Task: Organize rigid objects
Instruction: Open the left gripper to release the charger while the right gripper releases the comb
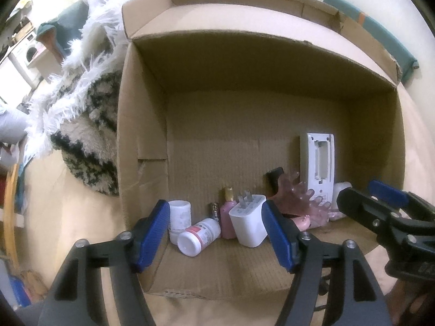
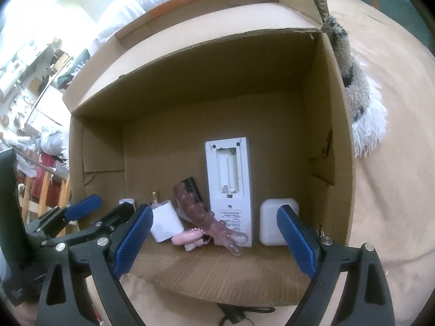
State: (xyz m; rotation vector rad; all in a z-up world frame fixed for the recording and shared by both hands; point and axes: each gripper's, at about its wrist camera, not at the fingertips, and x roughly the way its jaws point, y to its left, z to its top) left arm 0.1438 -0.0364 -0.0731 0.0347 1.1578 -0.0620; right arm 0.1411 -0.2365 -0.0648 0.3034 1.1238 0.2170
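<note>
Both claws, left claw (image 1: pixel 217 233) and right claw (image 2: pixel 214 237), gape empty before a cardboard box (image 1: pixel 141 125). Inside stands a white charger (image 1: pixel 248 224): light, stiff, smooth; grip its flat sides.

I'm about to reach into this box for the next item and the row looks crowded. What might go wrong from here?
1. The white remote stands on end against the back wall; a nudge would probably topple it onto the pink massager leaning on it.
2. The pill bottle lies on its side and may roll if bumped.
3. The left gripper and right gripper, both open, sit close together at the box mouth and might collide.
</note>
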